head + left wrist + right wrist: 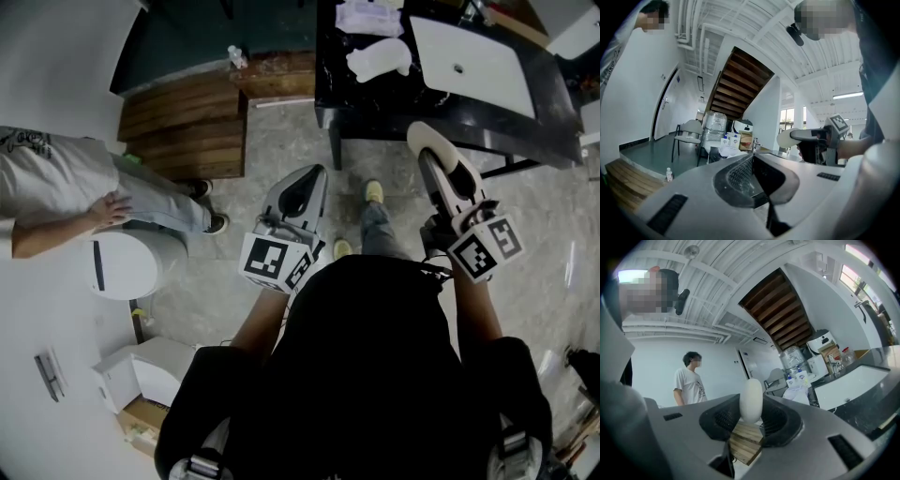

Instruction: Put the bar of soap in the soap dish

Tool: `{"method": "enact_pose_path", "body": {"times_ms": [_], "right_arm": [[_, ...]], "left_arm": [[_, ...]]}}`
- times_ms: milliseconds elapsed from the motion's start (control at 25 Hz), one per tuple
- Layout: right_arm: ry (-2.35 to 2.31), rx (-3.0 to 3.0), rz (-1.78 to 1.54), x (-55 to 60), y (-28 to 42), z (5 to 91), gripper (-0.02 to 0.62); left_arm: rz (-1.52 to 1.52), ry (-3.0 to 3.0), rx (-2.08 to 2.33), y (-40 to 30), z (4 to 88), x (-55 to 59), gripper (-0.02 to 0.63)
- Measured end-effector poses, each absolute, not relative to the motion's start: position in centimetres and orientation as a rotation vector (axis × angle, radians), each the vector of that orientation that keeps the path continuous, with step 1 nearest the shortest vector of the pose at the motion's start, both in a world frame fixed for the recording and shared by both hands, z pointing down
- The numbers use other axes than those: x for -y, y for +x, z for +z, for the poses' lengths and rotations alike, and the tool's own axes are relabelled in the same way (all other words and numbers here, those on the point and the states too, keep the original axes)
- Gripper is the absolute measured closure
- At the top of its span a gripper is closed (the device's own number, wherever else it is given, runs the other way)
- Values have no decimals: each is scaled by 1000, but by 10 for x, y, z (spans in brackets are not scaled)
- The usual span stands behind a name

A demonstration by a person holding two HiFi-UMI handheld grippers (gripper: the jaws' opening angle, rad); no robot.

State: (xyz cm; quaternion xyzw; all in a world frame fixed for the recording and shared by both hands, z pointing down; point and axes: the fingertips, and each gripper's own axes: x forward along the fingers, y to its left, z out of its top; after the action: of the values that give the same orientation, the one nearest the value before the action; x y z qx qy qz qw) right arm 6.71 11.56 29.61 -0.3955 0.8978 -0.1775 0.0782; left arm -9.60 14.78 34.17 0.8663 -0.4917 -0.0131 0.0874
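Right hand-held gripper [751,411] pinches the bar of soap [751,394] upright between its pads, short of the black desk [366,98]; left hand-held gripper [305,183] alongside, jaws together, empty; slick soap, narrow hold, so I'd say a jolt could drop it onto the floor [281,141]; I can't pick out the dish.

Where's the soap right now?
The soap is gripped in the right tool, right of centre in the head view, over the floor just short of the black counter.
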Motion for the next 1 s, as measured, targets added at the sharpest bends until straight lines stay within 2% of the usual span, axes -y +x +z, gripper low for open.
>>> {"method": "enact_pose_path", "body": {"times_ms": [1000], "right_arm": [[-1093,-2715,-657,57,92,311,477]], "left_arm": [[21,2514,1517,-65,338,24,601]]}}
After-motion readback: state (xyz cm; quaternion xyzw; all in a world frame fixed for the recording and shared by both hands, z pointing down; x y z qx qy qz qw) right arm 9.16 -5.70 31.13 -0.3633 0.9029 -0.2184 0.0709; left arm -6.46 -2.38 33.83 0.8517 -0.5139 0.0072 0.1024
